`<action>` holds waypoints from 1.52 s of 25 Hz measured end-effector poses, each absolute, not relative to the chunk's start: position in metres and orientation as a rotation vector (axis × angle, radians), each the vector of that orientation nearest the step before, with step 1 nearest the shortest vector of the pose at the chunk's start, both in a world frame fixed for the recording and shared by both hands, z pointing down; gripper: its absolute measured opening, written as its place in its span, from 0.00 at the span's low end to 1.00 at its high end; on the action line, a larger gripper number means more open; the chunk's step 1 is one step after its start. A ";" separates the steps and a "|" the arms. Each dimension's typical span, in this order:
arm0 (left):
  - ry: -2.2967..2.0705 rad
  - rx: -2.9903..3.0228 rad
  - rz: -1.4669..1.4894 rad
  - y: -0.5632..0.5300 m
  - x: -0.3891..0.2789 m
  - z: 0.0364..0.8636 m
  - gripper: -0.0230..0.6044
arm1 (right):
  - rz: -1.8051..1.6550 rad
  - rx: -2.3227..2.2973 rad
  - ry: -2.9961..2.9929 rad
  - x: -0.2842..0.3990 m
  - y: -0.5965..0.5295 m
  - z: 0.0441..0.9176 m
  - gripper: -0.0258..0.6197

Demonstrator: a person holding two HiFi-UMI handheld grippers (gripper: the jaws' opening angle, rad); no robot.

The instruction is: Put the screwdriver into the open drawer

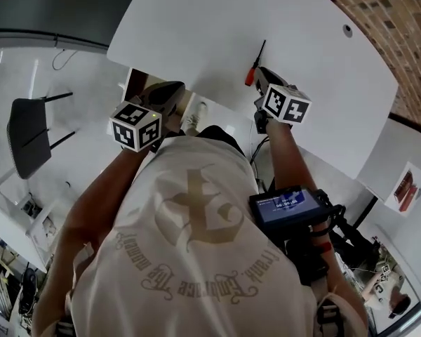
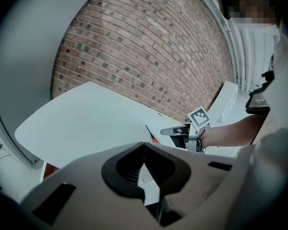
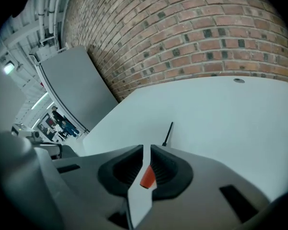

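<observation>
A screwdriver (image 1: 252, 71) with a red handle and a black shaft lies on the white table (image 1: 217, 27), near its front edge. My right gripper (image 1: 264, 78) hovers just over the handle. In the right gripper view its jaws stand a narrow slit apart (image 3: 146, 150); the red handle (image 3: 147, 177) shows through the slit, beyond the pads, and the shaft (image 3: 168, 134) points away. My left gripper (image 1: 170, 93) hangs off the table's front edge, tips together on nothing (image 2: 144, 150). From it I see the screwdriver (image 2: 153, 138) and the right gripper (image 2: 175, 132). A brown opening (image 1: 135, 83) under the table edge may be the drawer.
A brick wall (image 1: 400, 20) runs behind the table, and a small round hole (image 1: 347, 29) sits in the far tabletop. A black chair (image 1: 28, 135) stands on the floor to the left. The person's shoe (image 1: 194, 114) is below the table edge.
</observation>
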State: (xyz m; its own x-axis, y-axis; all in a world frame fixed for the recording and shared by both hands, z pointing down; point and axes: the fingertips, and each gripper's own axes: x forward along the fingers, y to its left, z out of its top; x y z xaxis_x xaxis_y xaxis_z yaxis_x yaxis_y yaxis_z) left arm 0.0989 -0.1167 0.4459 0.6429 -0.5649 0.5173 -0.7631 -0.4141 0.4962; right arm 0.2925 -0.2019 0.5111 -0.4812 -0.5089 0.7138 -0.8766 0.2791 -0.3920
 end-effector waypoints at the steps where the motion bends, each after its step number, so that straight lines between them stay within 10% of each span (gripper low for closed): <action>1: -1.034 2.130 0.346 -0.116 0.096 0.446 0.07 | 1.095 1.239 -2.083 0.292 -0.203 0.516 0.12; 3: -1.043 2.121 0.340 -0.116 0.090 0.447 0.07 | 1.118 1.231 -2.047 0.290 -0.206 0.525 0.23; 38: -1.127 2.073 0.264 -0.131 0.050 0.448 0.07 | 0.943 1.148 -1.622 0.289 -0.233 0.577 0.19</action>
State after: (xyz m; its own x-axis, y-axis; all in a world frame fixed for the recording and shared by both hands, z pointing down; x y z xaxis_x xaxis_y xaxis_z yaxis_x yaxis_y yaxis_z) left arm 0.0498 -0.1308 0.4478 0.5914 -0.6357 0.4961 -0.7898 -0.3325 0.5154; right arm 0.2886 -0.2327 0.5769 -0.1556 -0.2651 0.9516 -0.9580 0.2755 -0.0799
